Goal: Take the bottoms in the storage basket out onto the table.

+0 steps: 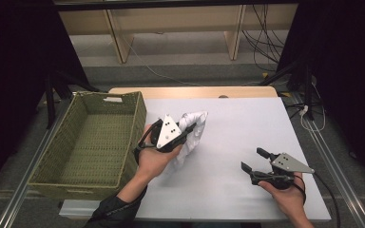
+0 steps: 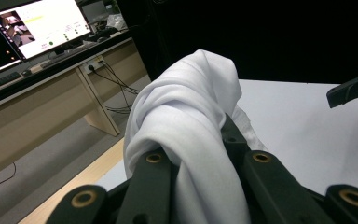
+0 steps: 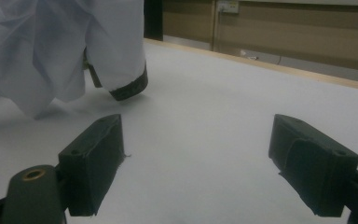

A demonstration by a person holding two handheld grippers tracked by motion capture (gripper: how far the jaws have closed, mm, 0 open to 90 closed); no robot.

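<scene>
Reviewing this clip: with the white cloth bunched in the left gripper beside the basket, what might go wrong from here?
1. The crumpled white cloth is clamped in the left gripper as a thick bunch, and loose folds hang toward the white table; they may drag or slip free.
2. The woven green basket has a raised rim near that hand; hanging fabric could catch on it.
3. The right gripper rests open and apart, so it supports nothing if the cloth sags.

white cloth point(image 1: 192, 127), green woven basket point(image 1: 95, 142)
</scene>
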